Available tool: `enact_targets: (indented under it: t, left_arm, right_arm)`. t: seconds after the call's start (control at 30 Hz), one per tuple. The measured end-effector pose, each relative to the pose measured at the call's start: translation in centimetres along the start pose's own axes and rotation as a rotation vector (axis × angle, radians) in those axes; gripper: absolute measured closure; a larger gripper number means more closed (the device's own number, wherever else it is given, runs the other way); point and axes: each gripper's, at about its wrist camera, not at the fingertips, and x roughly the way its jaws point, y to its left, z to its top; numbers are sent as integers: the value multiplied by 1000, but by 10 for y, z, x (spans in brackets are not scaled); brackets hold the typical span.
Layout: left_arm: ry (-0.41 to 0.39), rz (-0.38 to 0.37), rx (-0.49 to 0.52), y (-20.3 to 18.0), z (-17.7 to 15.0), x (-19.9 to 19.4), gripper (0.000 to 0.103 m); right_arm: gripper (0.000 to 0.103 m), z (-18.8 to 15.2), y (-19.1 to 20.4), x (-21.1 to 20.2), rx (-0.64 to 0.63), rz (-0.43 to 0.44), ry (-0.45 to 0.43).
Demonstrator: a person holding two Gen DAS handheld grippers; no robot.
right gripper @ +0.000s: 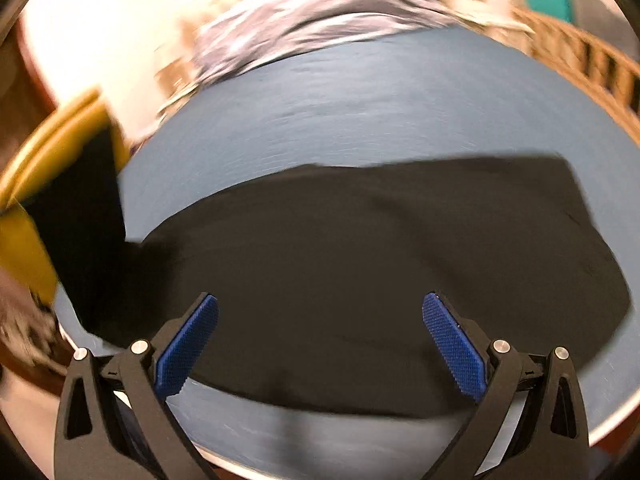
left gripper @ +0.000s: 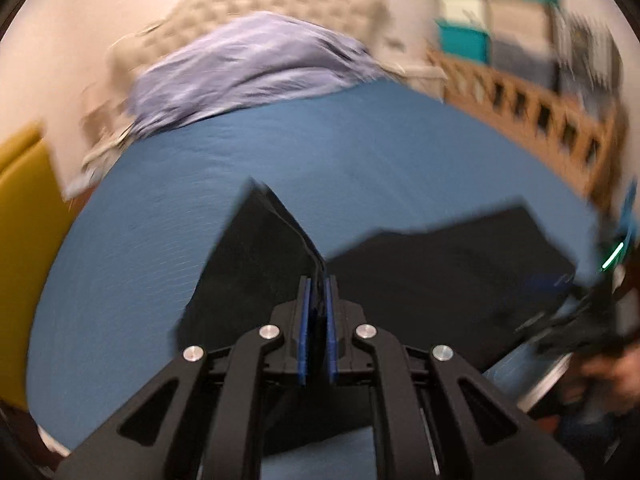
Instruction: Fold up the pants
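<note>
Black fabric, the pants (right gripper: 360,280), lies spread across a blue bed sheet (right gripper: 360,112), and both views are smeared with motion blur. In the left wrist view, the left gripper (left gripper: 318,286) has its blue-padded fingers (left gripper: 305,320) pressed almost together on a raised edge of the pants (left gripper: 264,264); the cloth rises from between the pads into a peaked fold standing above the sheet (left gripper: 360,160), while the rest of the garment stretches flat to the right. At the far right edge of that view the right gripper (left gripper: 592,308) shows only as a dark blur with a green light, a hand (left gripper: 612,376) behind it.

In the right wrist view, the right gripper (right gripper: 320,320) has its fingers (right gripper: 454,344) spread wide apart with nothing between them; the pants lie beyond and between the pads, the near hem just under the tips. At the head of the bed sits a crumpled lilac duvet (left gripper: 248,68) against a tufted headboard (left gripper: 280,0). A wooden rail (left gripper: 540,108) runs along the right side, and a yellow chair (left gripper: 20,216) stands to the left.
</note>
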Motion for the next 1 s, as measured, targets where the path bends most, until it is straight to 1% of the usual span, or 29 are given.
enact_targets:
  t: [0.07,0.1,0.13,0.17,0.23,0.27,0.33,0.37,0.4,0.43,0.5,0.53,0.57,0.6,0.63,0.7,0.73,0.8,0.83,0.87,0.9,0.97,1.0]
  left_arm:
    - [33,2,66,-50,-12,47,96]
    - [51,18,114,-80,-25,75,96]
    - [64,21,127,-92,-34,89,96]
    - [72,16,126,-101,-44,100,96]
    - [70,13,122,-107,-57,109,99]
    - [70,4,111,-107,-60,111,99]
    - [53,-25,63,-101,-64,111,99]
    - [36,-42,40,-97,-66,108,99]
    - [22,-76,2,-91,-65,106,99]
    - [15,-111,-39,-84,-66,105,99]
    - [21,-196,-77,-79,-68,108,98]
    - [28,-260,-109,-75,-71,109,85]
    - [23,-309,-143,-70,-74,105,71]
    - [3,-336,-173,-65,-75,98,47]
    - [-15,-351,-191,-61,-77,91,45]
    - [-25,-386,-252,-45,-84,74,45]
    - [-27,-396,-288,-37,-90,66,45]
    - [-32,-420,-381,-15,-112,47,46]
    - [-26,-444,-437,-5,-126,38,46]
    - [-15,-457,-465,0,-133,34,47]
    - [6,-474,-508,8,-146,30,55]
    - [38,-512,-605,25,-168,27,68]
    - [41,-528,-646,32,-174,27,71]
  right_arm:
    - [4,-4,-44,-17,65,-30,5]
    - [4,-5,-58,-24,81,-33,12]
    - [4,-7,-76,-33,99,-38,19]
    - [4,-8,-85,-40,103,-39,16]
    - [4,-9,-99,-51,88,-34,16]
    - [4,-14,-97,-52,86,-23,22]
    - [4,-13,-99,-51,102,28,35]
    - [4,-4,-98,-44,108,63,44]
    - [4,-1,-90,-40,120,113,56]
    - [4,2,-85,-34,147,187,73]
    - [4,12,-76,-22,177,254,100]
    - [4,15,-70,-14,195,314,130]
    - [4,17,-66,-10,212,350,149]
    - [4,19,-61,-4,230,374,170]
    - [4,21,-55,1,236,402,186]
    - [4,28,-40,8,236,437,214]
    - [4,32,-31,16,233,430,228]
    - [4,34,-21,30,249,446,271]
    - [4,33,-14,37,256,456,294]
    - [5,32,-8,42,249,469,310]
    - [6,30,-1,47,236,477,325]
    - [9,34,16,67,224,496,366]
    - [14,39,22,82,225,511,382]
